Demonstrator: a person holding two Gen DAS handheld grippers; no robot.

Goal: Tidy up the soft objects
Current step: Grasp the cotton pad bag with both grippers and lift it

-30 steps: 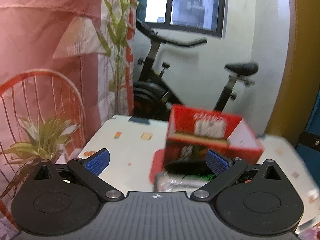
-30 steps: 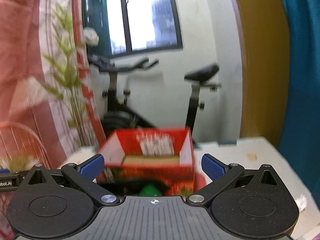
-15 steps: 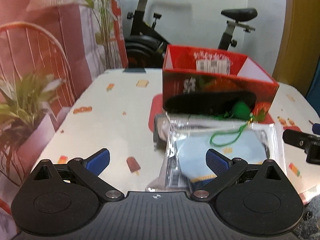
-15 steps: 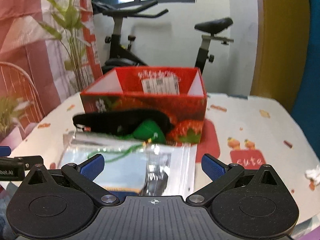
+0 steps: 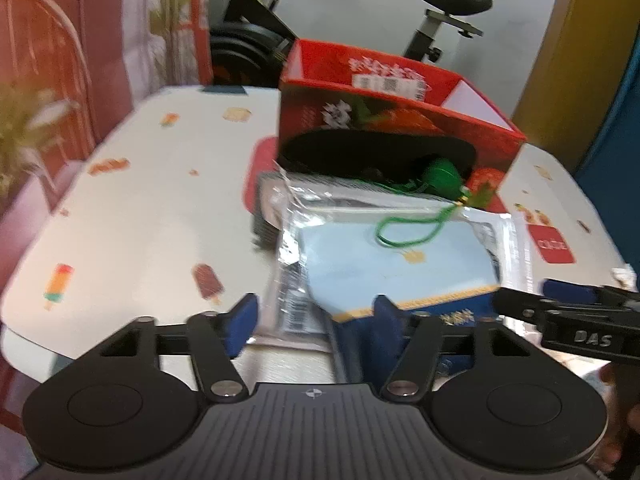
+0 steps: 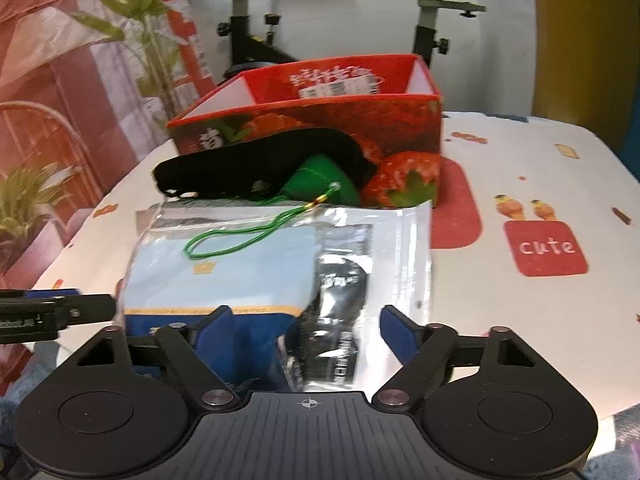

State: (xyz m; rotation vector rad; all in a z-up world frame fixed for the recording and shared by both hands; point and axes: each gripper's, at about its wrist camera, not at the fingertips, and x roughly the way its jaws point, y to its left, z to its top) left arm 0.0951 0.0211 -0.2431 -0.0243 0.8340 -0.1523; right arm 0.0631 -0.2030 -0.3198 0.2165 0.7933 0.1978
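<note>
Red box [image 5: 396, 116]: seen by the left camera, it stands open at the far side of the white table [image 5: 132, 208]. A white label with a barcode is stuck inside; its words are too blurry to read.
Clear bag [image 5: 384, 256]: it lies flat near the table's front edge, with a light blue cloth inside and a dark blue band with gold writing too small to read.
Green toy [image 5: 442, 176]: it sits at the foot of the box beside a black soft thing [image 5: 376, 156]. Its green string loops onto the bag.
Left gripper [image 5: 314, 310]: its blue fingers are closing. The bag's front left corner is between them, not squeezed yet.
Other tool: the right gripper pokes in from the right, with "DAS" on its side.
Red sticker: seen by the right camera, a red patch [image 6: 546, 246] on the table says "cute".
Box front: strawberries are painted on the red box [image 6: 320, 120]. White signs inside are blurry.
Right gripper [image 6: 306, 320]: its fingers are closing too. The clear bag [image 6: 280, 276], with a black-and-silver packet, lies between them, not yet pinched.
</note>
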